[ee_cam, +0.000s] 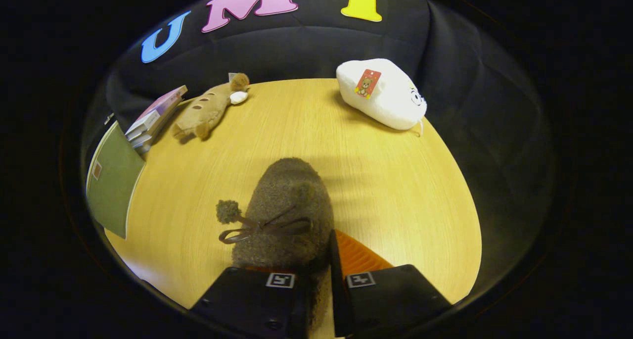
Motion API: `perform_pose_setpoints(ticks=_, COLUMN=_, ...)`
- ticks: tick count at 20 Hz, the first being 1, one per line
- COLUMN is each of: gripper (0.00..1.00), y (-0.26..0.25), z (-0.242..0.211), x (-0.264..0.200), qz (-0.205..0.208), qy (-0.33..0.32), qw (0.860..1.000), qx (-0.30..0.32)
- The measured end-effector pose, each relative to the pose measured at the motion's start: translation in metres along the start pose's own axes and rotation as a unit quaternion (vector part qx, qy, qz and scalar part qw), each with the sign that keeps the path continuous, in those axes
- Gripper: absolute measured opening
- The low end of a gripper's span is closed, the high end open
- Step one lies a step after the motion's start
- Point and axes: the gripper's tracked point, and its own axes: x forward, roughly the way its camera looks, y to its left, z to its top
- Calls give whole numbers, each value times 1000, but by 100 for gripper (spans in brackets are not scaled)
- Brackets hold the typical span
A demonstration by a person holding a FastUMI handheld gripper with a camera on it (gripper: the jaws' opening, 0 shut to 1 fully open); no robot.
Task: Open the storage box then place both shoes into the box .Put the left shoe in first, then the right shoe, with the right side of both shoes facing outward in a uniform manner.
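The tongs [320,260] are clenched on the shoe [287,210], both fingers pressing the rim at its heel end, a narrow strip of it caught between them. The shoe is brown and fuzzy, with a lace bow and a pompom, its toe pointing away from the fingers over the middle of the tabletop [395,190]. Whether it rests on the wood or hangs just above cannot be told. Near the far edge lies a white plush [383,96]; toward the far left corner lies a tan plush [205,112], with stacked books [153,119] and a green folder [113,180] along the left edge.
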Motion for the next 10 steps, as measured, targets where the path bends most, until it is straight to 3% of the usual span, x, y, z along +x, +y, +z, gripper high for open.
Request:
perform_pose_setpoints(ticks=2, gripper=10, y=5, z=-1, x=0, qz=1, qy=7, qw=1000, qx=11)
perform_pose_setpoints(ticks=5, gripper=9, y=15, z=5, x=-15, qz=0, qy=8, qw=999, qx=34)
perform_pose_setpoints(ticks=10, gripper=9, y=73, z=50, x=-85, qz=9, qy=-33, qw=998, qx=50)
